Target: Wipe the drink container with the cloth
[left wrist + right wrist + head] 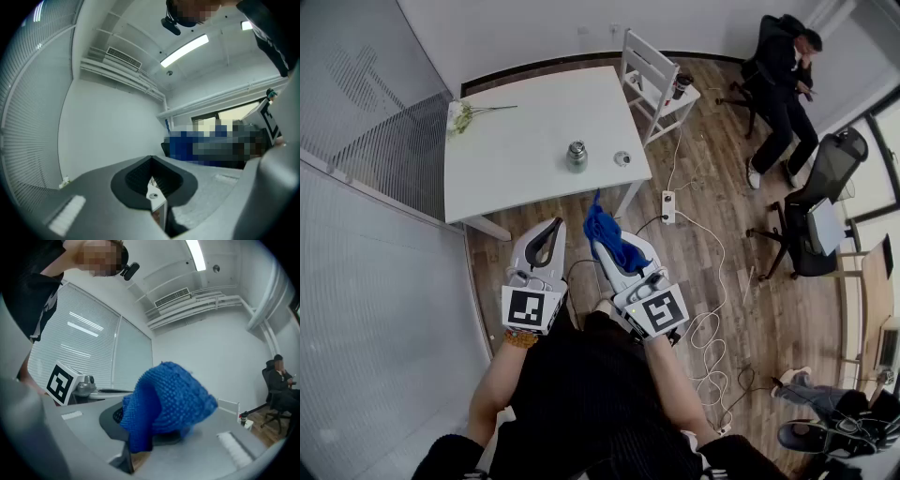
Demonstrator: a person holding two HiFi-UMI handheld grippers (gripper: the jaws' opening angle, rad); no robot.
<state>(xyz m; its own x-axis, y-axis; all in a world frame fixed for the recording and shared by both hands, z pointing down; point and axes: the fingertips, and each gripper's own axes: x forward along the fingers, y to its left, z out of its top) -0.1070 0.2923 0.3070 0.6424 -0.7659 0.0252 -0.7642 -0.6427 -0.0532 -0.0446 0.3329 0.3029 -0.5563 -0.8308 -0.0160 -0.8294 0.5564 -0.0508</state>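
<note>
A metal drink container (pixel 577 155) stands upright near the front edge of the white table (pixel 516 150), with a small round cap (pixel 622 158) to its right. My right gripper (pixel 600 246) is shut on a blue knitted cloth (pixel 611 239), well short of the table and above the wood floor. In the right gripper view the cloth (pixel 166 399) bulges over the jaws and hides their tips. My left gripper (pixel 554 226) is held beside it, shut with nothing in it; in the left gripper view its jaws (pixel 151 161) point up toward the wall and ceiling.
A sprig of flowers (pixel 467 115) lies at the table's far left corner. A white chair (pixel 649 75) with a dark cup (pixel 682 86) stands right of the table. A power strip (pixel 667 204) and white cables (pixel 712 281) lie on the floor. A person (pixel 783 80) sits at the far right, near an office chair (pixel 825 202).
</note>
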